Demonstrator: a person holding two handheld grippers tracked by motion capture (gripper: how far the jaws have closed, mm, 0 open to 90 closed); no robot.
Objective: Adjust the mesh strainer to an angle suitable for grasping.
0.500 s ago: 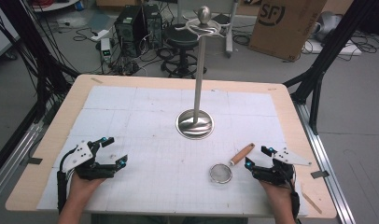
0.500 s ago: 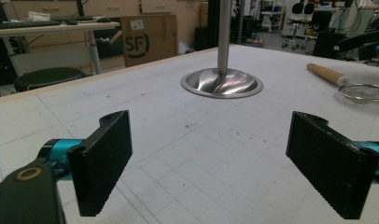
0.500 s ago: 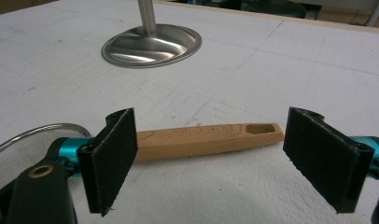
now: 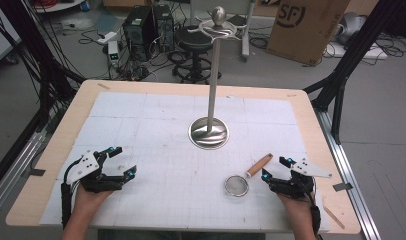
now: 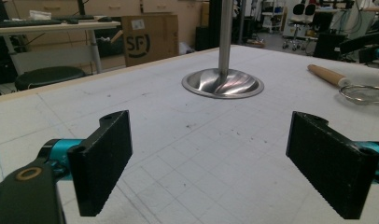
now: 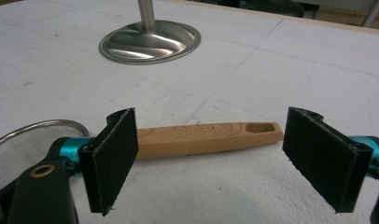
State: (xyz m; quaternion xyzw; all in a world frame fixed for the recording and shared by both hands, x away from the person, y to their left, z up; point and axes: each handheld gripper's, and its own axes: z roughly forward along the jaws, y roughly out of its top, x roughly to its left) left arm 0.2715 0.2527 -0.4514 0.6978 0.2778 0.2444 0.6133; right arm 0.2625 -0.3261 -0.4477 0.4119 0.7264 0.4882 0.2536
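A small mesh strainer [image 4: 236, 185] with a wooden handle [image 4: 259, 165] lies on the white gridded mat, right of centre. My right gripper [image 4: 277, 168] rests just right of the handle with its jaws wide open. In the right gripper view the handle [image 6: 206, 137] lies crosswise a little beyond the open gripper [image 6: 208, 163], and the mesh [image 6: 19, 144] is at the left. My left gripper [image 4: 122, 161] sits open at the front left with nothing between its pads [image 5: 103, 163]. In the left gripper view, the strainer's rim [image 5: 365, 93] appears far right.
A tall steel stand [image 4: 209, 133] with a round base and hooked top [image 4: 218, 15] rises mid-table; its base [image 5: 222, 84] also lies ahead of the left gripper. The wooden table edge [image 4: 51, 165] frames the mat. A cardboard box [image 4: 303, 25], stool and cables sit on the floor beyond.
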